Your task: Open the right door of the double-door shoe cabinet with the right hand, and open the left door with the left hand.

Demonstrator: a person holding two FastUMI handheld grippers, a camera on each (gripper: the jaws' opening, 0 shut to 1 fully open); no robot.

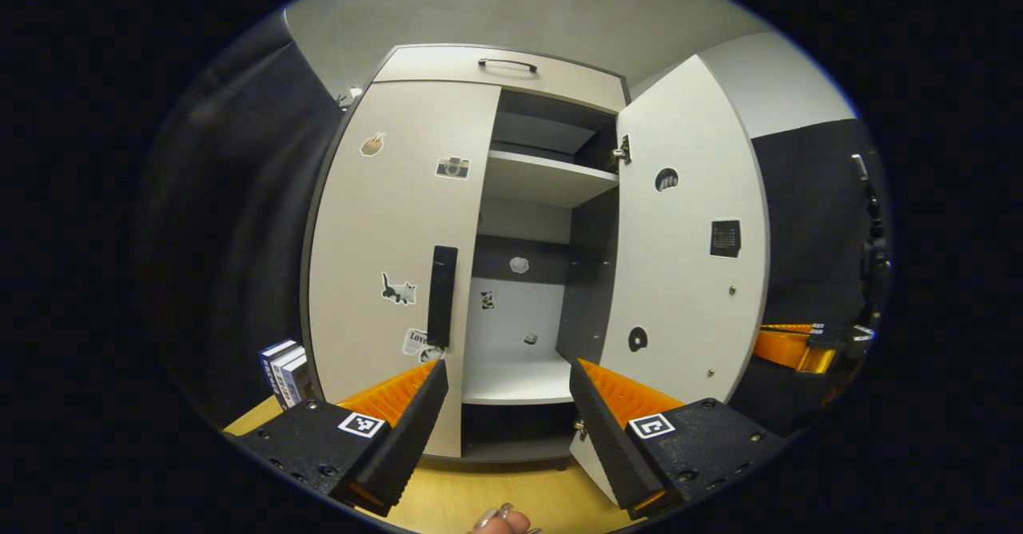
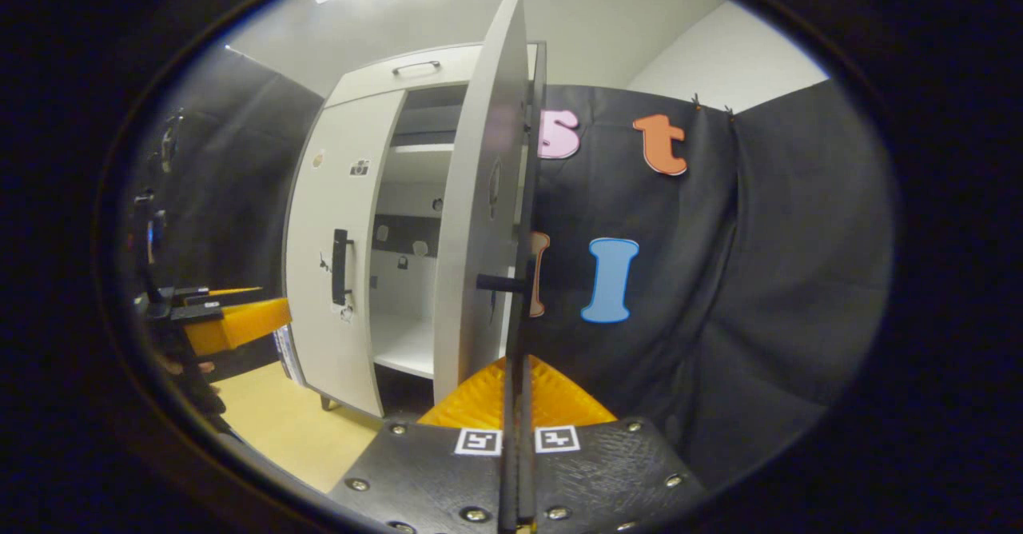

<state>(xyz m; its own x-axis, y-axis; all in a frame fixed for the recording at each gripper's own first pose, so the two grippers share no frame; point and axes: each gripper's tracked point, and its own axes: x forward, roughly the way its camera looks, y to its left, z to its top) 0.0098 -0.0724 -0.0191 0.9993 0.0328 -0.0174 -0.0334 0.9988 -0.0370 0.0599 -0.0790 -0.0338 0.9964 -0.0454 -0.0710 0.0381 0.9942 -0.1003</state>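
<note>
The white shoe cabinet stands ahead with its left door [image 1: 392, 222] closed; stickers and a black vertical handle [image 1: 441, 294] sit on that door. My left gripper [image 1: 507, 366] is open, low in front of the cabinet, short of that handle and touching nothing. The right door [image 1: 687, 254] is swung wide open. In the right gripper view this door [image 2: 475, 222] shows edge-on, and my right gripper [image 2: 518, 374] is shut on its black handle bar [image 2: 523, 278]. The left gripper [image 2: 240, 322] appears at the far left there, and the right gripper [image 1: 791, 348] at the far right of the left gripper view.
Inside the cabinet are a white shelf [image 1: 543, 178] and a bottom board [image 1: 511, 378]. A drawer front with a black handle [image 1: 507, 64] tops it. Some boxes [image 1: 284, 370] stand by the cabinet's left side on the wooden floor [image 1: 479, 494]. Black cloth hangs on both sides.
</note>
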